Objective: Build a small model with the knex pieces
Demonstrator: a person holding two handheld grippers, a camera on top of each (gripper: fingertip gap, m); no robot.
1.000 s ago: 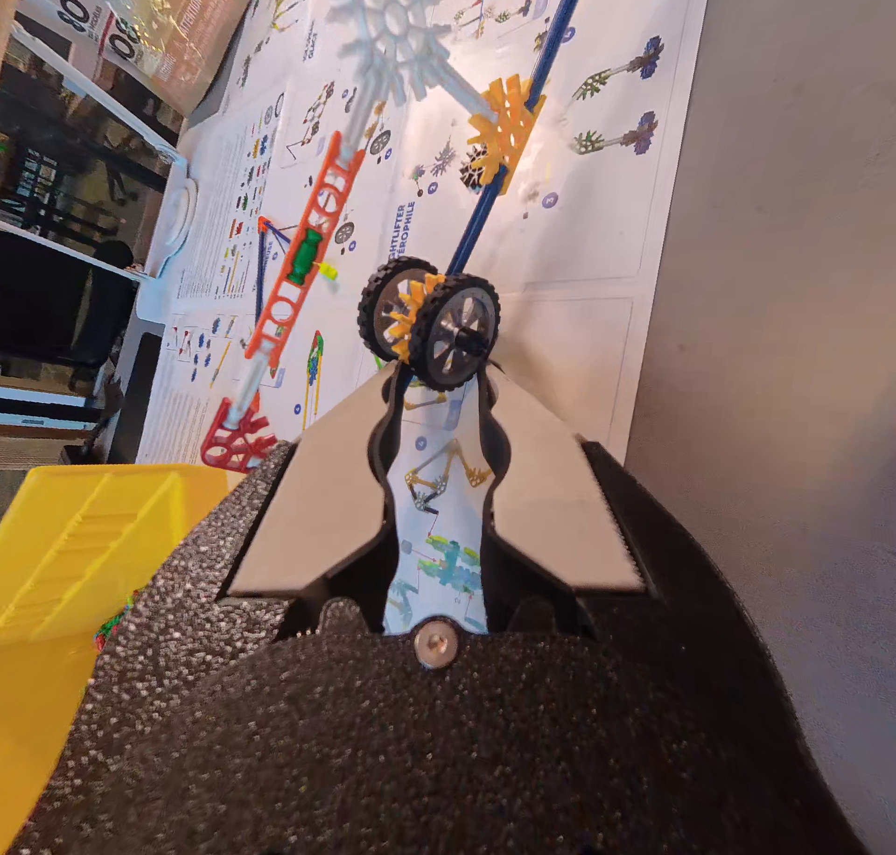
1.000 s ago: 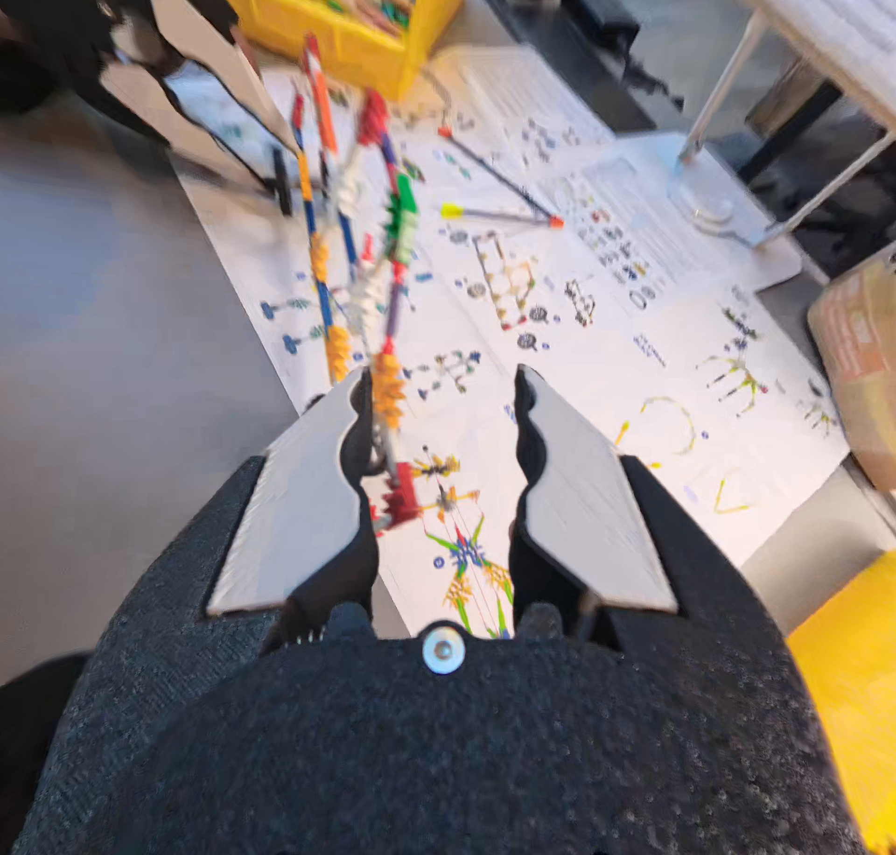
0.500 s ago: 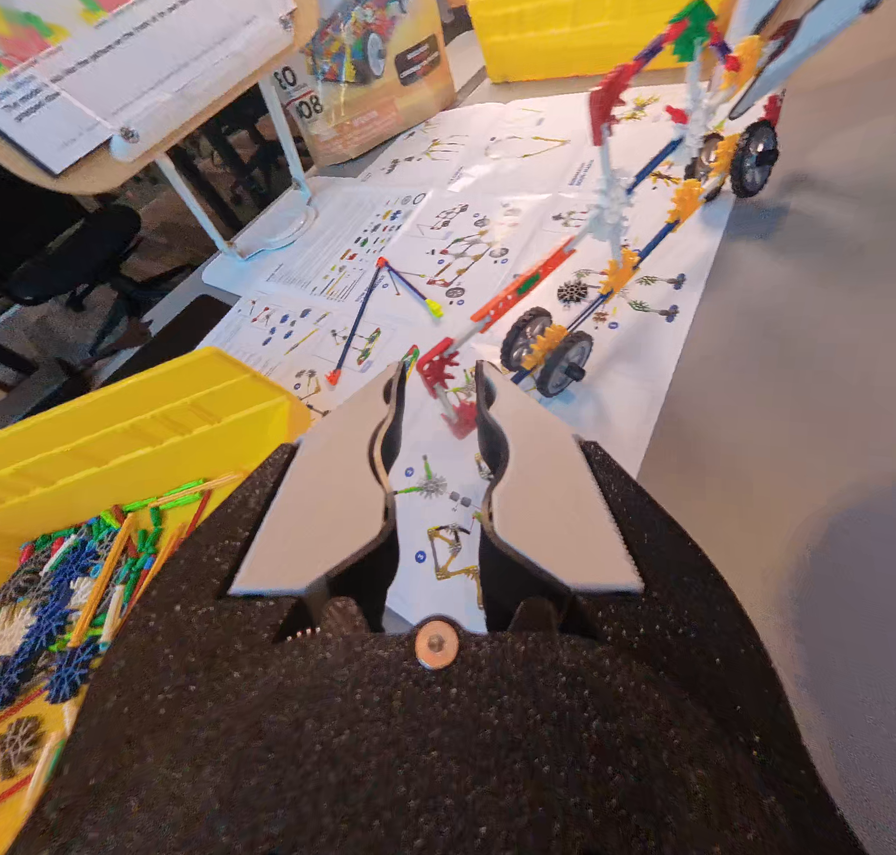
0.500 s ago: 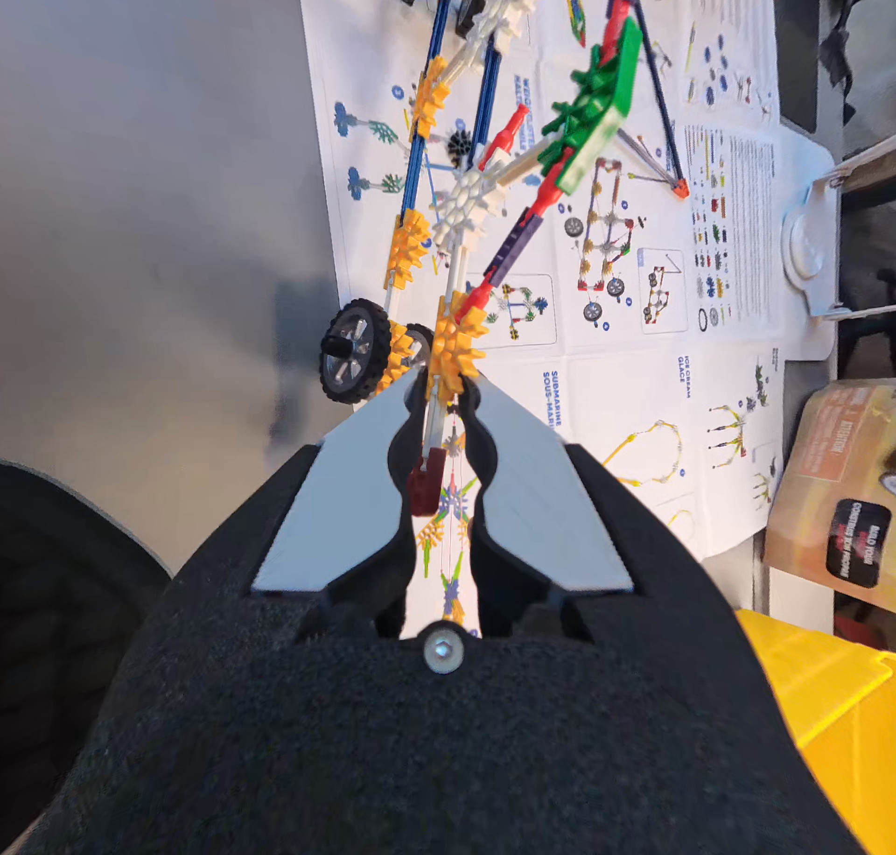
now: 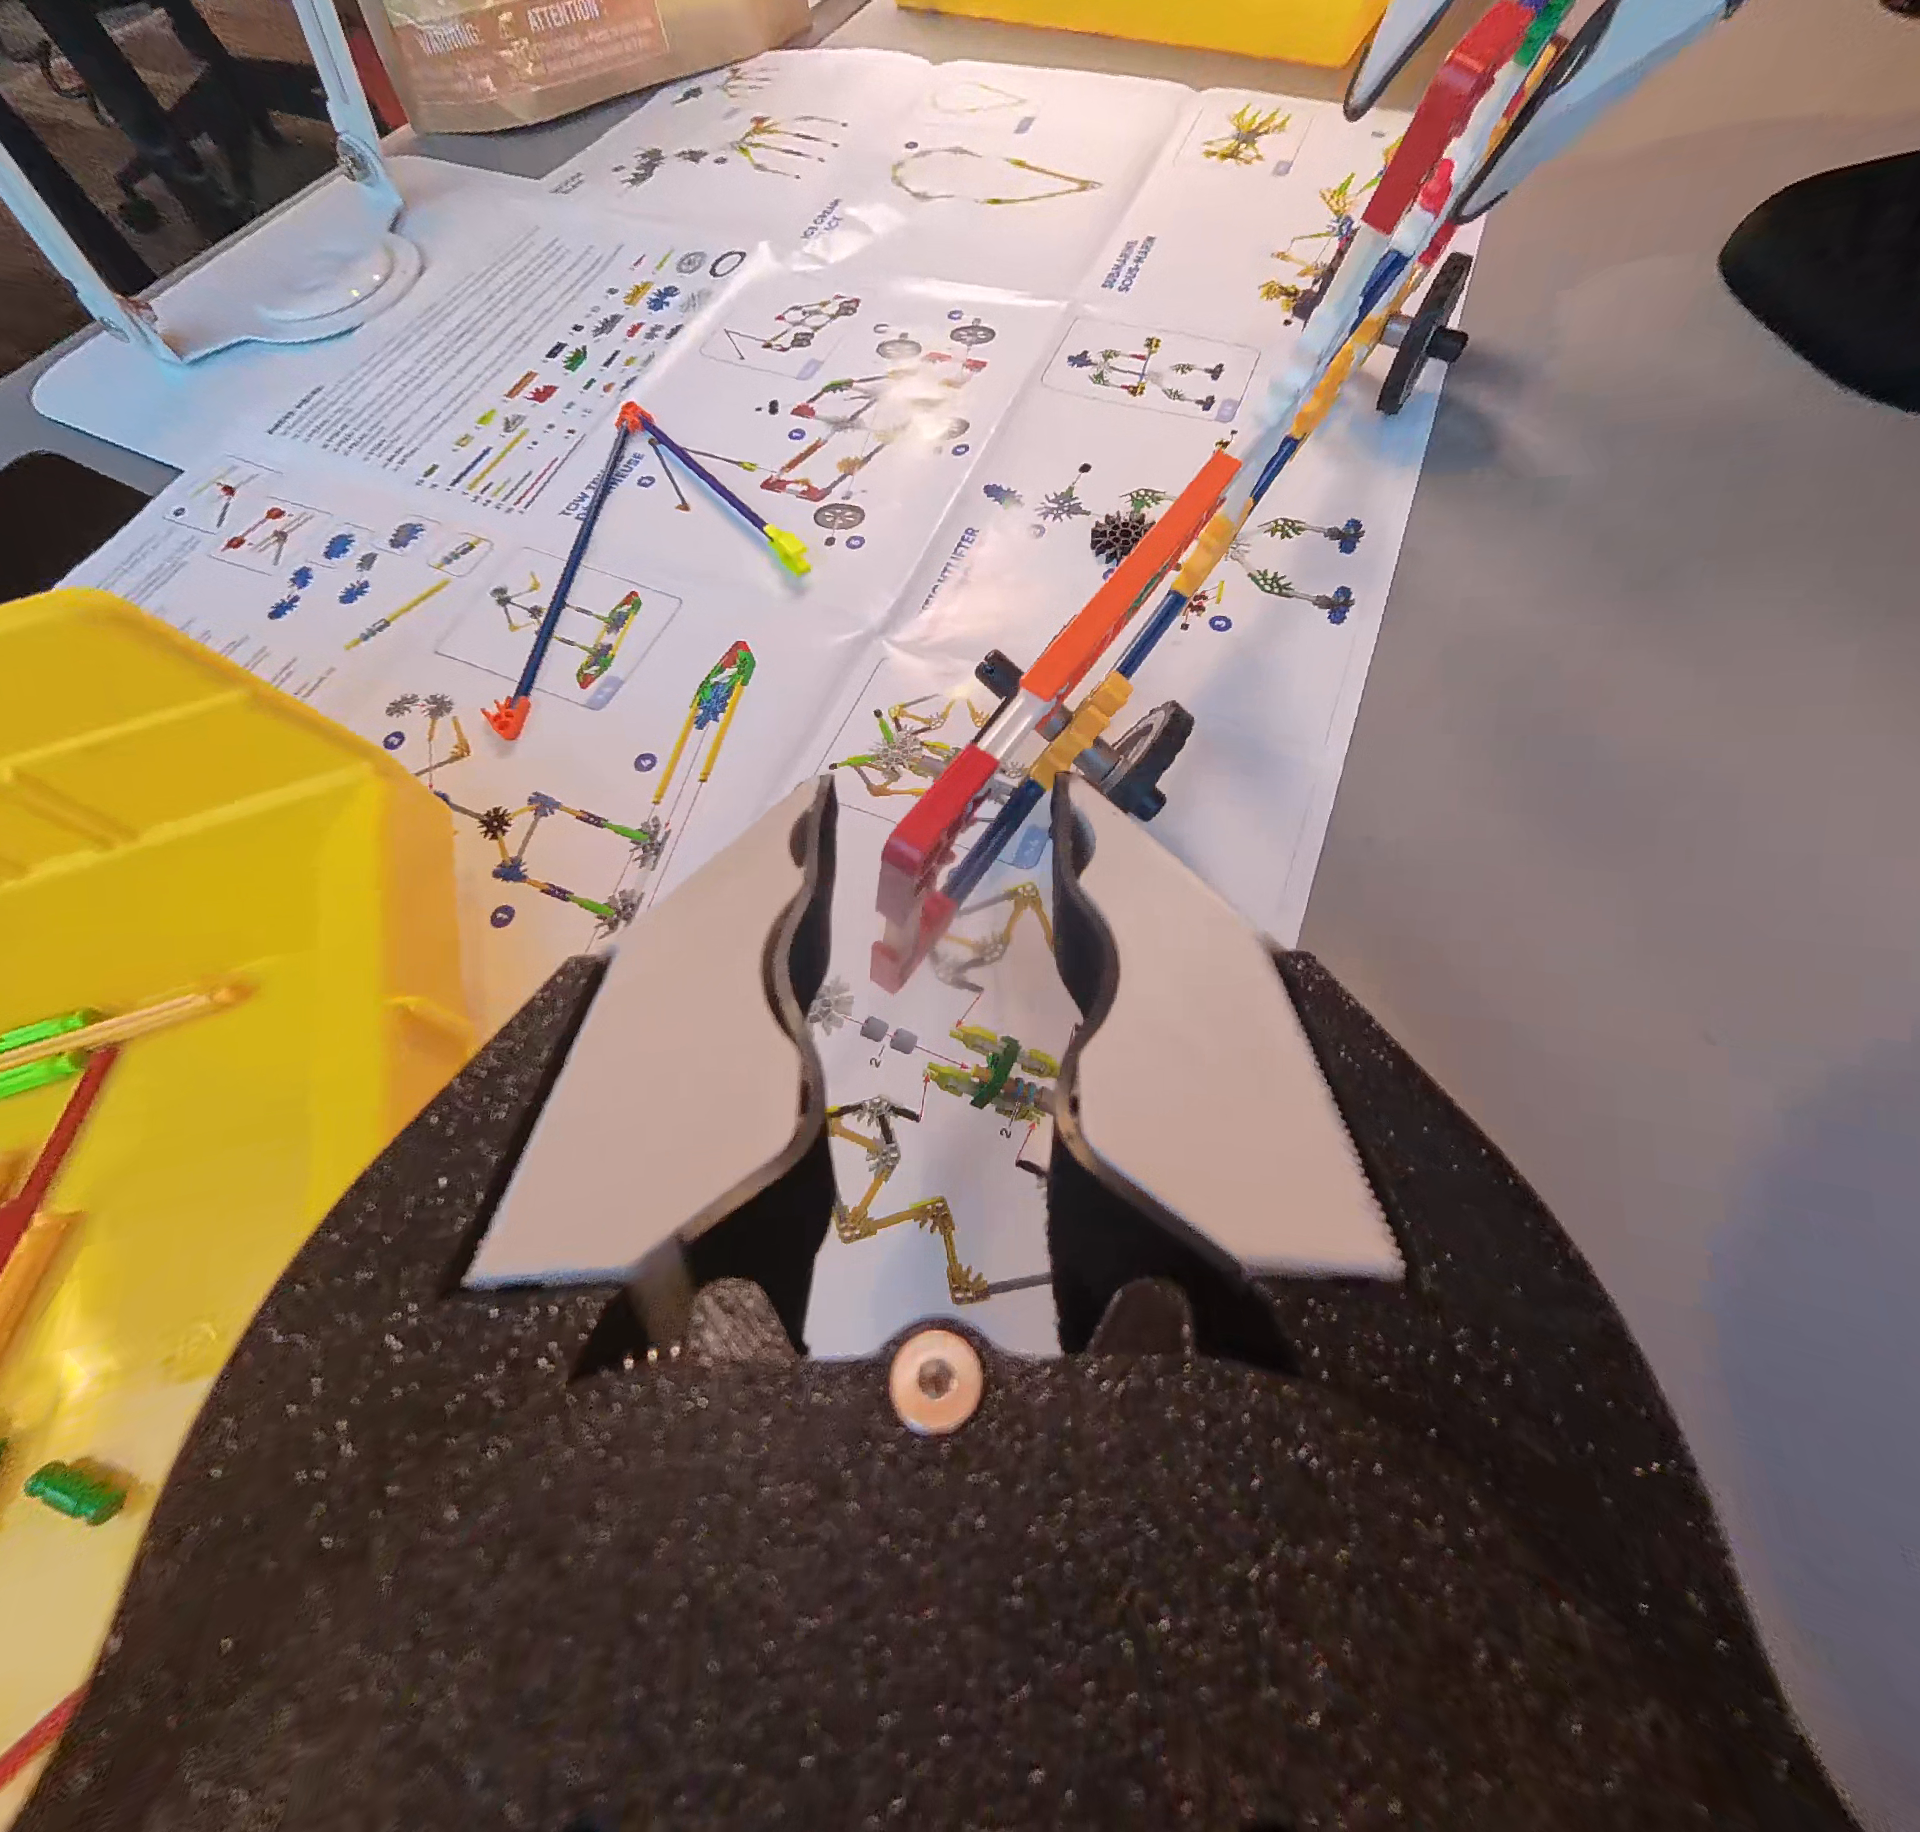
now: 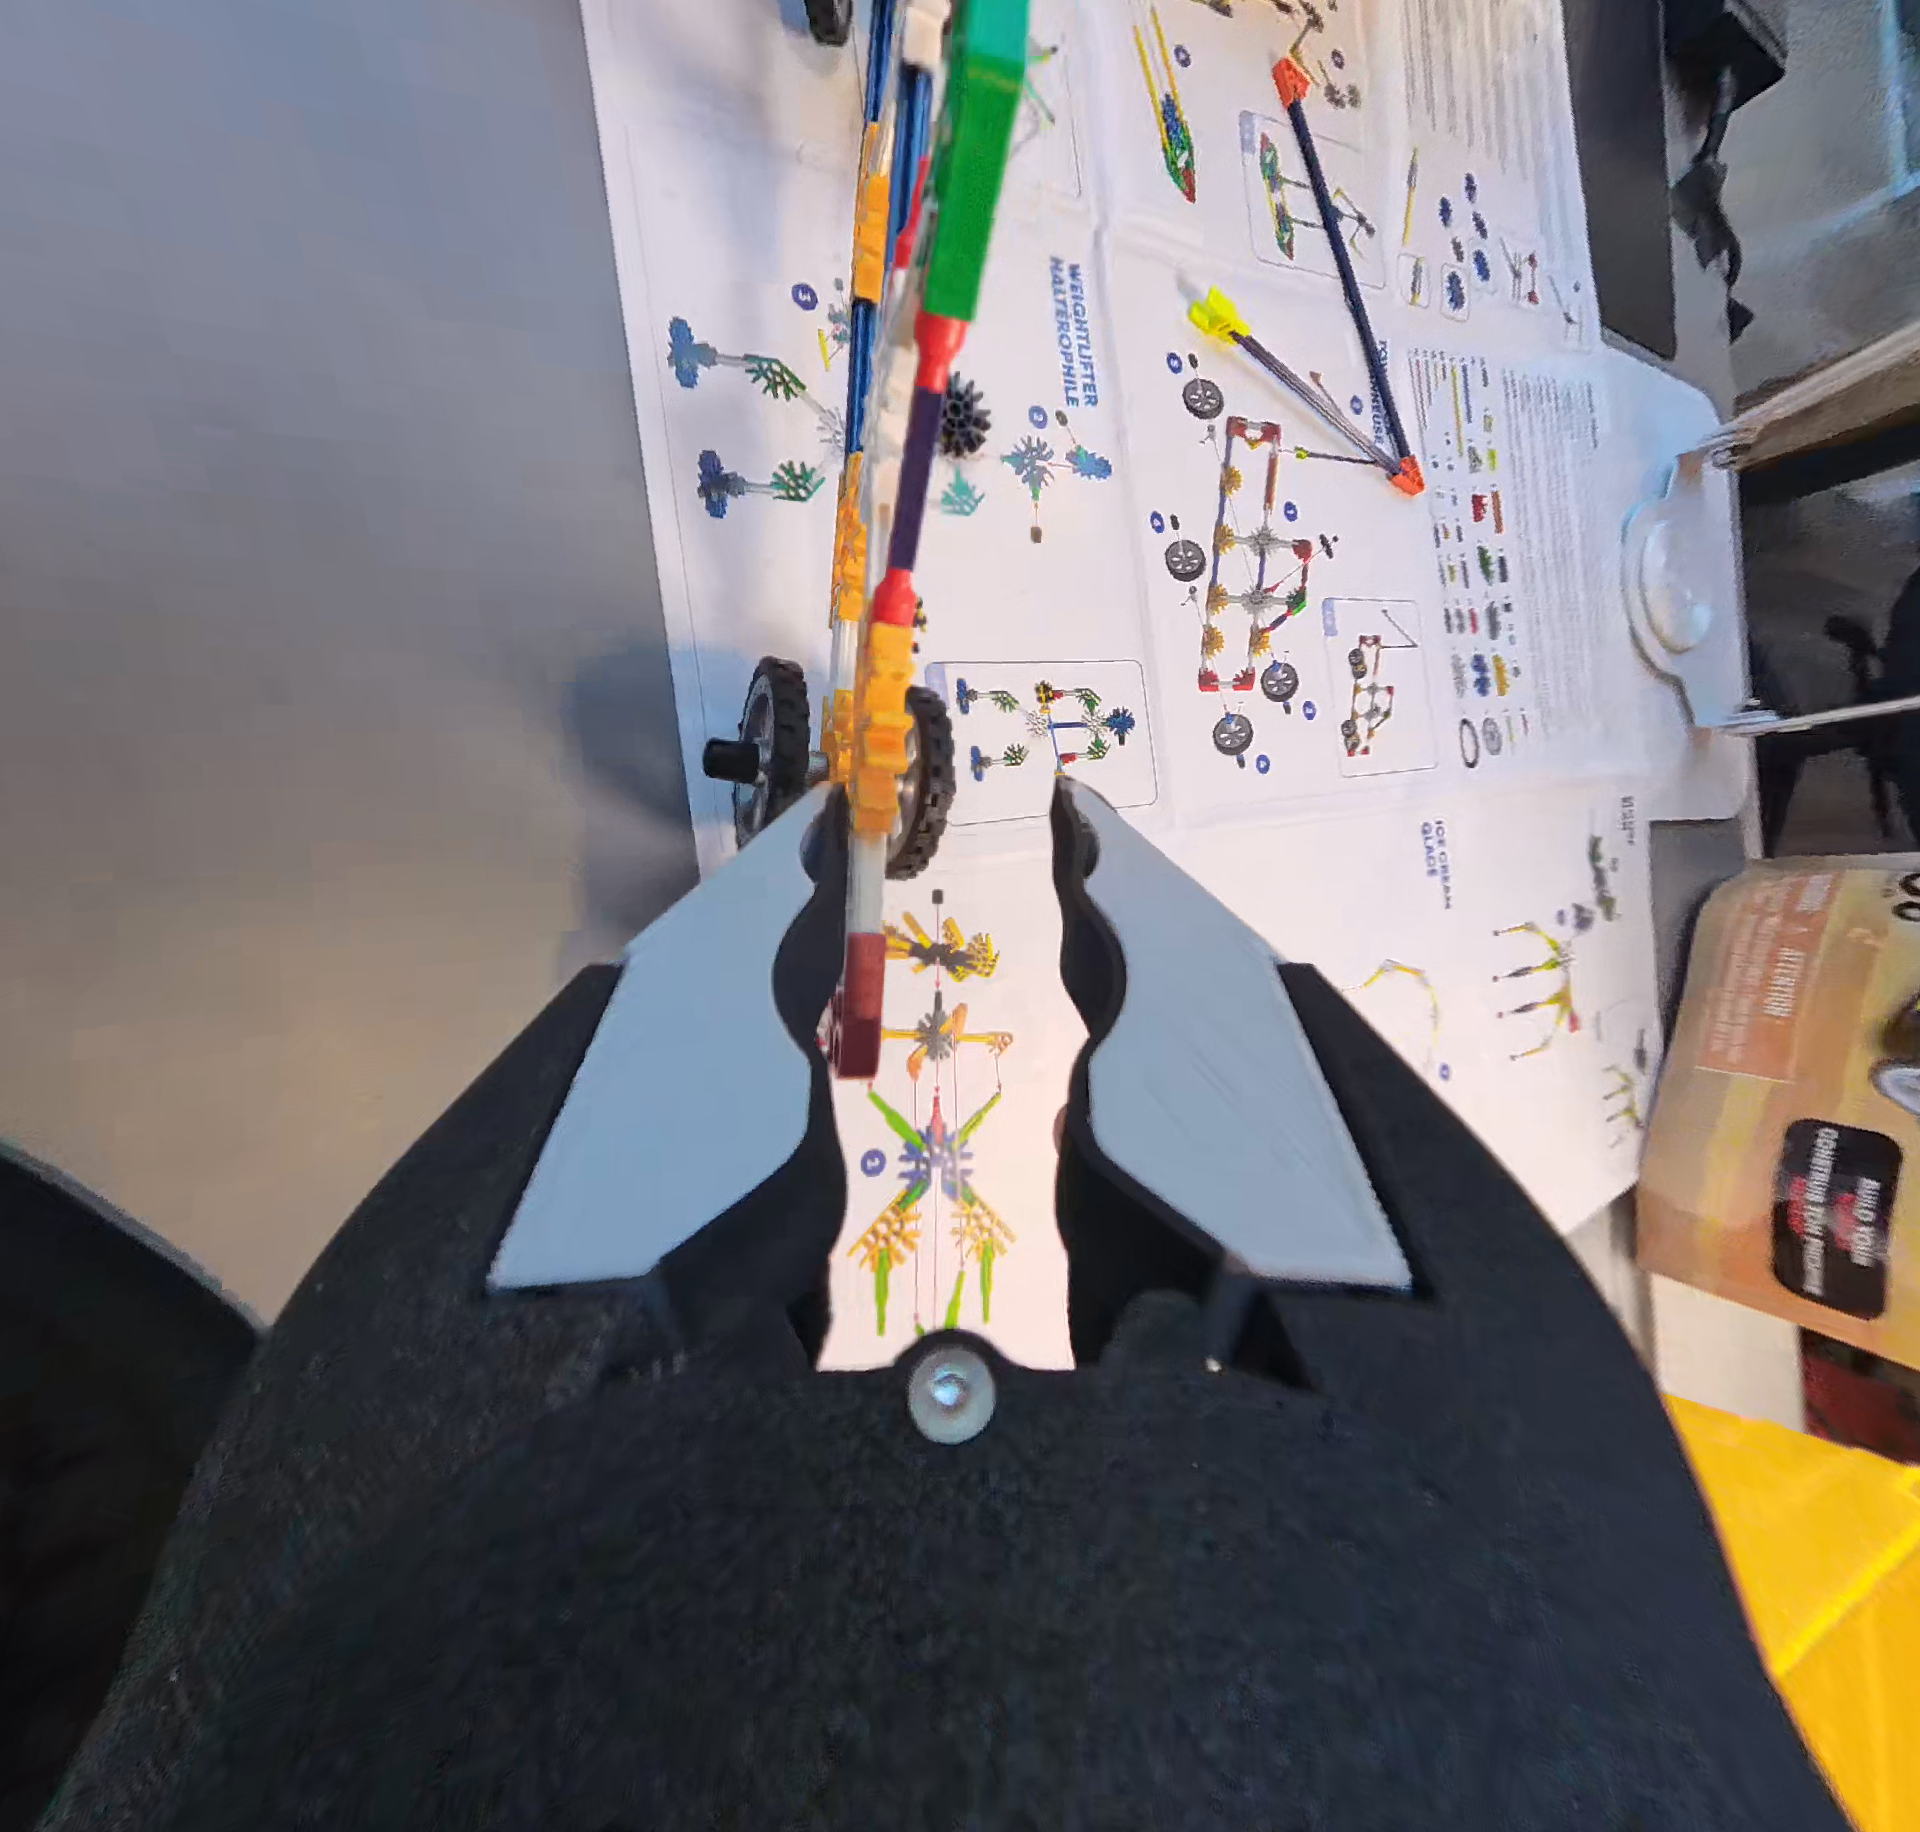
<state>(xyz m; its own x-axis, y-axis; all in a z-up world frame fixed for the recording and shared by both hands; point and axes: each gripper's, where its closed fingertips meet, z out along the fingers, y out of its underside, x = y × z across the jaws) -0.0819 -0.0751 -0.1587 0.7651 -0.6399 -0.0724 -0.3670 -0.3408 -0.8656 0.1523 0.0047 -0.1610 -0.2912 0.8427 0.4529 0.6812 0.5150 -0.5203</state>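
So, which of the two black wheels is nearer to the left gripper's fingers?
The near wheel, just beyond the left gripper, beside the model's red connector. The far wheel stands at the model's other end, higher up the instruction sheet.

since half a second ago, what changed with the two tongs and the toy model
The right tongs have opened: the gap is wide now, and the model's white rod and dark red end lie loose against the left finger. The left tongs have opened too and closed in on the model's other, red end, which sits between the fingers, ungripped. The blue rod triangle, instruction sheet and yellow bin stayed put.
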